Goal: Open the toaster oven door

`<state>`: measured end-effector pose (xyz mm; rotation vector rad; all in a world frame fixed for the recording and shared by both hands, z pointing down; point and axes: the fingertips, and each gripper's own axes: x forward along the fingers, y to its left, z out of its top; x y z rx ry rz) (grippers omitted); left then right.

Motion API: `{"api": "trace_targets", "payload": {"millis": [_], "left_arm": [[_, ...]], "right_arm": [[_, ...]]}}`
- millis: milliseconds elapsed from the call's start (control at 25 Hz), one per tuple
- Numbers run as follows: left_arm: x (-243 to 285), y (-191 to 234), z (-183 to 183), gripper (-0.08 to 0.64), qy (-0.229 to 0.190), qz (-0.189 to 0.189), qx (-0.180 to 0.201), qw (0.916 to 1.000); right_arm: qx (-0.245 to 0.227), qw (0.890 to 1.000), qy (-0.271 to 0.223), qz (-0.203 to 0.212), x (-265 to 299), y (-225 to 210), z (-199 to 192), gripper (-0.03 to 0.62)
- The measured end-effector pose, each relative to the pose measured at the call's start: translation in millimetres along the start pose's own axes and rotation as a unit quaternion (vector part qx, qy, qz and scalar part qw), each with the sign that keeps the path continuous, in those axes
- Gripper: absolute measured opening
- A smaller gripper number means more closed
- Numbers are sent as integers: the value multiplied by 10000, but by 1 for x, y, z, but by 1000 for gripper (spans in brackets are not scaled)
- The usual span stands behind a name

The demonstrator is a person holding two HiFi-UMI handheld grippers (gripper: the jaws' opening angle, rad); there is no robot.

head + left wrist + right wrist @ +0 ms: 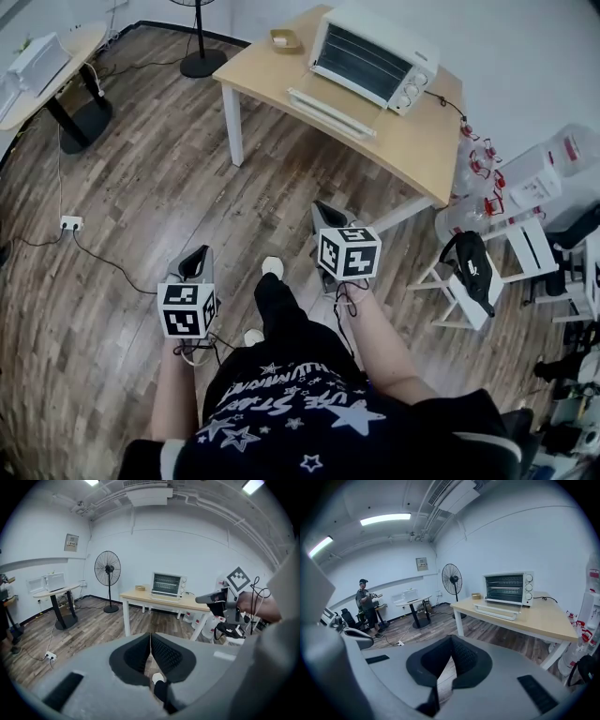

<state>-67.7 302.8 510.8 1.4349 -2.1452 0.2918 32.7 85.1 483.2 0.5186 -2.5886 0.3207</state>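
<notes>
At upper centre of the head view, a wooden tabletop [272, 80] stood on plank floor [141, 187], carrying the white toaster oven [373, 56] and a small tan tray [285, 39], contents unclear. Both the left tongs [150, 641] and right tongs [451, 644] were clenched, empty, well short of it.

Toaster oven [373, 56]: one. Tables: two, being one rectangular wooden table [272, 82] and one round table [87, 42]. Pedestal fan [107, 568]: one. Handheld grippers: two, left gripper [197, 258] and right gripper [321, 211]. Floor power strip [70, 222]: one. Black bag [473, 267]: one. Small wooden tray [284, 39]: one. Person [365, 602] in the background: one.
</notes>
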Motion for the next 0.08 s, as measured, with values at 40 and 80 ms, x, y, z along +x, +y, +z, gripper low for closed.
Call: {"api": "trace_targets", "payload": {"millis": [40, 80], "left_arm": [[-7, -3, -5, 21, -6, 7, -6, 10000], [-13, -7, -10, 21, -10, 14, -12, 10000]], "right_arm": [[-14, 10000, 3, 24, -7, 4, -4, 3], [-28, 10000, 6, 46, -14, 8, -9, 3]]}}
